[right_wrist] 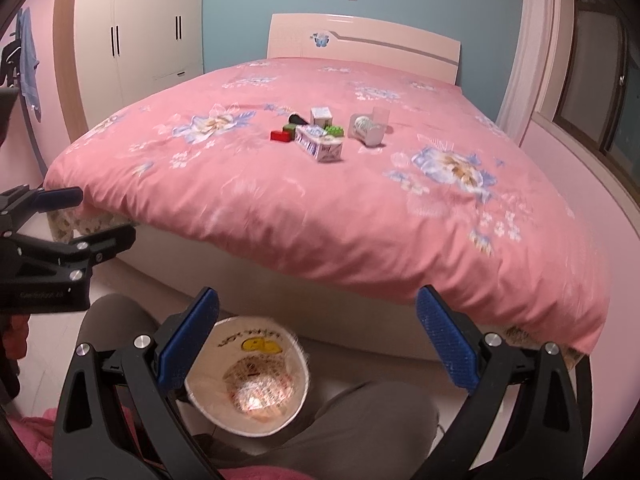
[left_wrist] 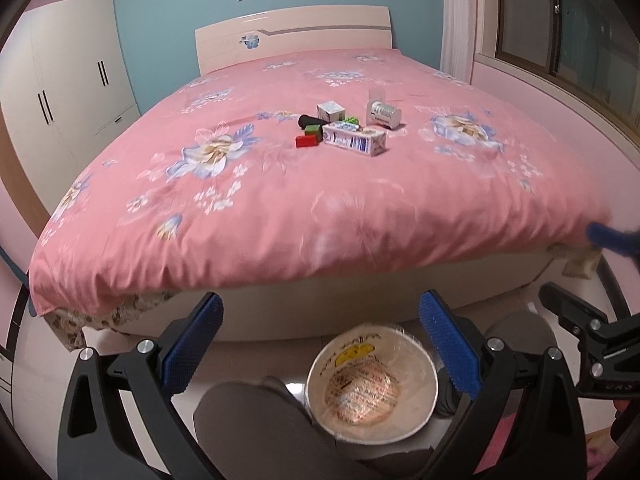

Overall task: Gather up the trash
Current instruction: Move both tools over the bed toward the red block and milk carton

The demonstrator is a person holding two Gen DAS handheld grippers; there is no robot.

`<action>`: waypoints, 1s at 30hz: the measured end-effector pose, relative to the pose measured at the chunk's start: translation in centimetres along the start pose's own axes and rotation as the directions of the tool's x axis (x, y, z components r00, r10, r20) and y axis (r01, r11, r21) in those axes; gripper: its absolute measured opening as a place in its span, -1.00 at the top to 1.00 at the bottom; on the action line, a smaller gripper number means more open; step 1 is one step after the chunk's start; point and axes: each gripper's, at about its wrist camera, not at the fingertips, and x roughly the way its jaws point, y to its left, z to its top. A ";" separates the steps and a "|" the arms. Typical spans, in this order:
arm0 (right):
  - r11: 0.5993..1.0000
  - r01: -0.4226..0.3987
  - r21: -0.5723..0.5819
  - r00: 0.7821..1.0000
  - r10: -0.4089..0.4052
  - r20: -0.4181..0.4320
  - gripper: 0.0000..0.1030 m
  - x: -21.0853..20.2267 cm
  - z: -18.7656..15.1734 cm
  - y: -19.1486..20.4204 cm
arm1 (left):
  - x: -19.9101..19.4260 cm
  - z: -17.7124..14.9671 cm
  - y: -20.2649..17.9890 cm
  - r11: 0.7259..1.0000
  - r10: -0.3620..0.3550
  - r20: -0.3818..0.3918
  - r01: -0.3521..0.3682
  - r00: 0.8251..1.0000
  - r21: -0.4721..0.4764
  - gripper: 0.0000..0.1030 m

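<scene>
A small pile of trash lies mid-bed on the pink floral cover: a white-and-blue carton, a small white box, a tipped white cup, a clear plastic cup, a black cylinder, red and green blocks. A plastic-lined white paper bowl sits on the floor between the person's knees. My left gripper and right gripper are open and empty, held above the bowl, well short of the bed.
The bed fills the view, its foot edge overhanging near both grippers. A white wardrobe stands at left, a window at right. The person's grey-trousered legs flank the bowl. The other gripper shows at each view's edge.
</scene>
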 end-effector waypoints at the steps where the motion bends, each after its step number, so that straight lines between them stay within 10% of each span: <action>1: 1.000 0.003 -0.004 1.000 -0.003 0.004 -0.87 0.3 0.5 -0.2 | 0.5 0.7 0.2 1.000 -0.001 0.000 0.001 1.000 -0.003 -0.94; 30: 0.990 -0.114 -0.087 0.990 0.105 -0.097 -0.87 21.1 16.5 -3.2 | 22.8 18.2 5.4 0.993 -0.104 -0.104 0.099 0.989 -0.058 -0.94</action>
